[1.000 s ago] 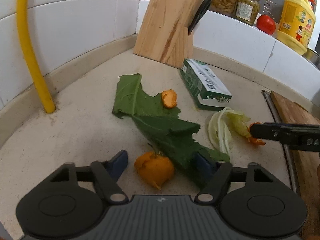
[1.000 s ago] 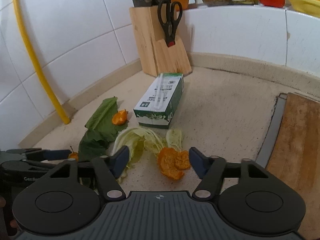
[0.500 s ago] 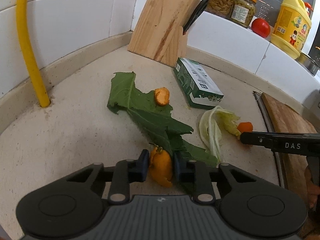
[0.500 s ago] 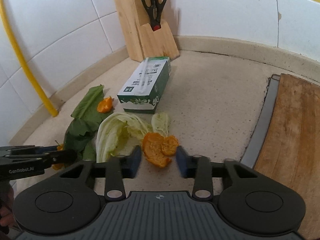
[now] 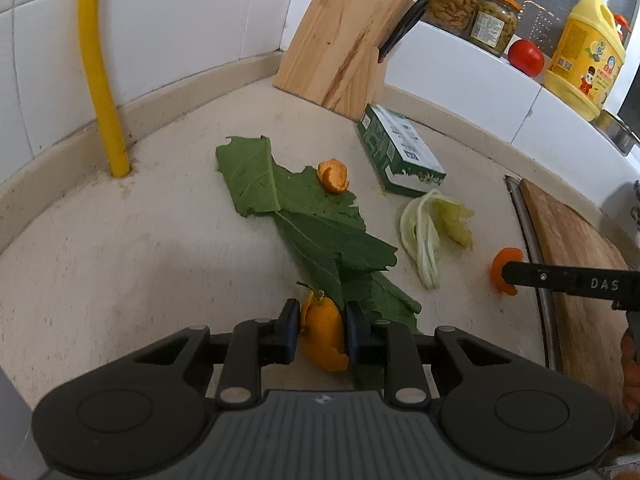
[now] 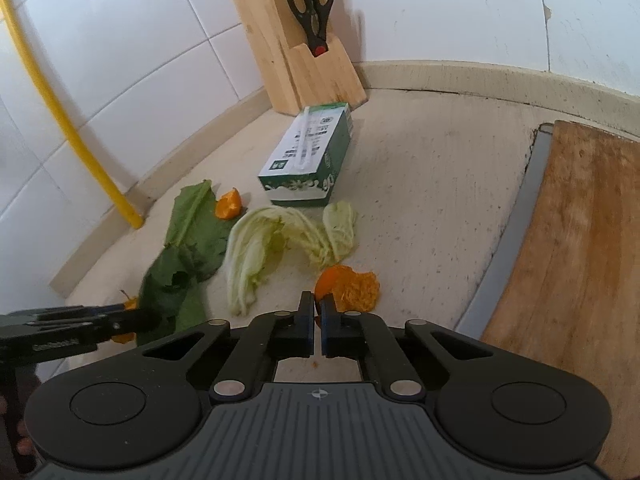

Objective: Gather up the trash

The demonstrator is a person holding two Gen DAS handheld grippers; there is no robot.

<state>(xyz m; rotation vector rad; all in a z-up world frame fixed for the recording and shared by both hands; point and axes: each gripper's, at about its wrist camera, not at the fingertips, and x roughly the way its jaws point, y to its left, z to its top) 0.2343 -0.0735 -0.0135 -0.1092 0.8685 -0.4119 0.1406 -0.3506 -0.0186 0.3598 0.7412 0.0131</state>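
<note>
My left gripper is shut on an orange peel with a stem, held just above the counter beside a big green leaf. My right gripper is shut on a flat orange peel, and shows in the left wrist view with that peel. A third orange peel lies on the green leaf. A pale cabbage leaf lies between the grippers. A green and white carton lies behind it.
A wooden knife block with scissors stands in the corner. A yellow pipe rises at the left wall. A wooden cutting board lies on the right. Jars, a tomato and a yellow bottle stand on the ledge.
Both grippers closed from open: the left on the stemmed orange peel, the right on the flat orange peel. Both have lifted slightly and drawn back.
</note>
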